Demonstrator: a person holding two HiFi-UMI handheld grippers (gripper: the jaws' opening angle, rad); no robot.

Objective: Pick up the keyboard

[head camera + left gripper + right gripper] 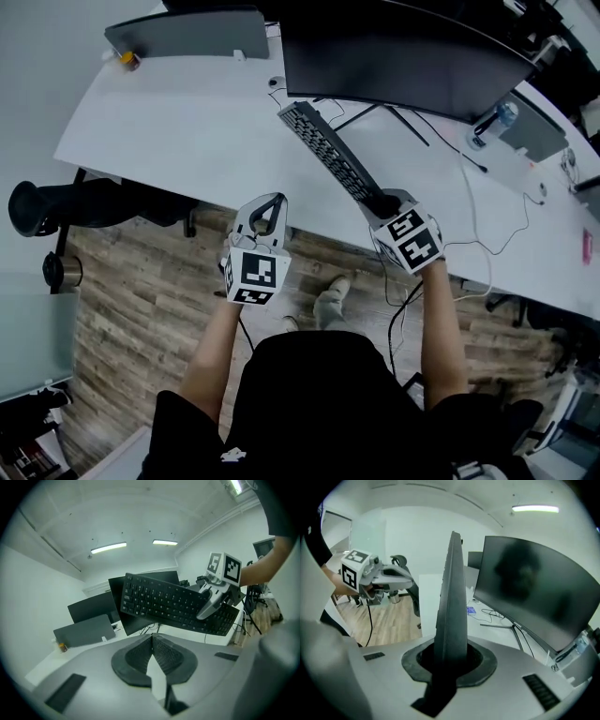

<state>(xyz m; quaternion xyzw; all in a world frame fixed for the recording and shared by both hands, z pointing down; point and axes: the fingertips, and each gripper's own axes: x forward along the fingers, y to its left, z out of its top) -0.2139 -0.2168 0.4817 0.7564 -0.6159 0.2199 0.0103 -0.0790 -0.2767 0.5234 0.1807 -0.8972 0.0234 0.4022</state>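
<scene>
The right claw (384, 206) pinches the keyboard (328, 155) by its near end, raised on edge above the tabletop (169, 122). Gripped off-centre, it may swing: lift slowly. The left claw (265, 211), pressed together and empty, could steady it.

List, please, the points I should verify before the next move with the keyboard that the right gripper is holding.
1. Grip: the right gripper has its jaws shut on one end of the keyboard: ok.
2. Keyboard lifted off the white desk: ok, it hangs tilted above it.
3. Distance from the curved monitor: ok, they are apart, but the far end is near it.
4. Second support: not ok. The left gripper has its jaws together on nothing and is out past the desk edge.
5. Keyboard cable free: cannot tell. No cable can be traced to it.
</scene>
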